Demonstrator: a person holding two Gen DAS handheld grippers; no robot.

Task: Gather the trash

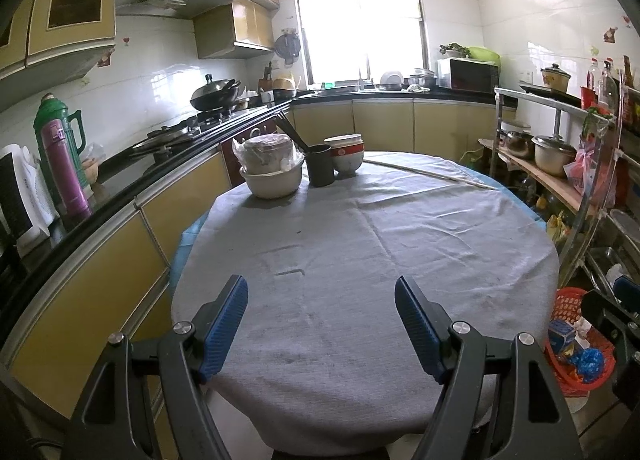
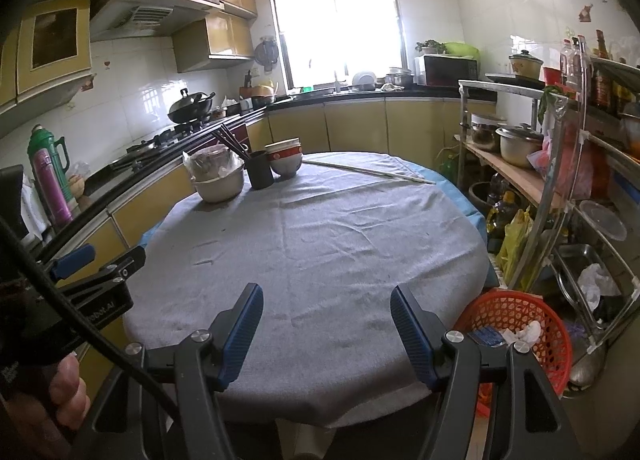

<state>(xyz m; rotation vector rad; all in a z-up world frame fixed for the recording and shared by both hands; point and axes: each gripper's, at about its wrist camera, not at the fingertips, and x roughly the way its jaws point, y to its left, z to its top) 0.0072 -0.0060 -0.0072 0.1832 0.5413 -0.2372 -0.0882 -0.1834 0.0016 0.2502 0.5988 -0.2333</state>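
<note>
Trash, a crumpled white paper wad [image 2: 527, 330] and blue wrappers, lies light and soft in the red plastic mesh basket [image 2: 500, 306] beside the grey-clothed round table [image 2: 320, 244], best pinched by loose folds, while left gripper [image 1: 320, 326] and right gripper [image 2: 326, 330] hover wide and empty.

Round table [image 1: 360, 244] under a wrinkled grey cloth, seen between two blue-padded fingers [image 1: 226, 324] of the left gripper [image 1: 320, 288], jaws apart, nothing between them. At the far edge: stacked bowls [image 1: 272, 176], dark cup [image 1: 320, 164] of chopsticks, red-banded bowl [image 1: 346, 154]. Low right, beside the table: red basket [image 1: 568, 304] holding wrappers and crumpled paper.
</note>
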